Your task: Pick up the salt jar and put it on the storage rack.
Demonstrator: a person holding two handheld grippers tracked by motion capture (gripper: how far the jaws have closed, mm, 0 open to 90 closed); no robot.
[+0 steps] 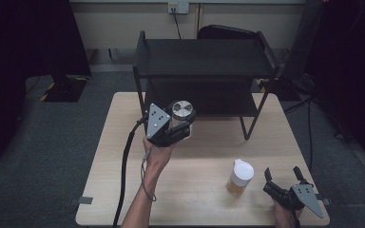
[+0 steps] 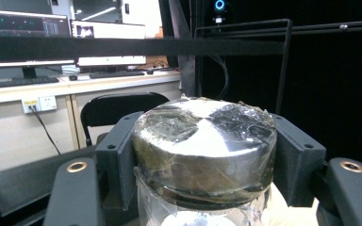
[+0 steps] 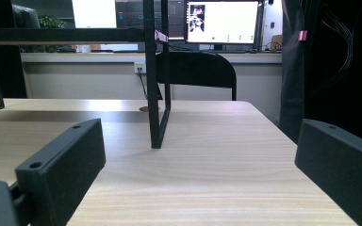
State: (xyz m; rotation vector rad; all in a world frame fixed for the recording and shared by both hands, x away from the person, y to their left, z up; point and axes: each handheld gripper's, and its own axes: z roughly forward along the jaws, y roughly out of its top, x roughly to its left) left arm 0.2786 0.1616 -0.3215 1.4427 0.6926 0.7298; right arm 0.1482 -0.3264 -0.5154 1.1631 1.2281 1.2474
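**Jar held up before the shelf rack**

The black two-tier shelf rack (image 1: 204, 71) stands at the worktop's (image 1: 123, 156) far side. Left gripper (image 1: 178, 124) holds a clear silver-lidded jar (image 1: 183, 112) off the worktop, fingers (image 2: 118, 165) clamped below its lid (film-wrapped). Right gripper (image 1: 285, 183) rests near-right, fingers apart, a white-lidded amber cup (image 1: 240, 177) just left.

jar (image 2: 202, 155) — base cut off by bottom edge | contents — unclear

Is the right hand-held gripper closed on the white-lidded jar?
No: the right hand-held gripper rests open on the table, apart from the white-lidded jar.
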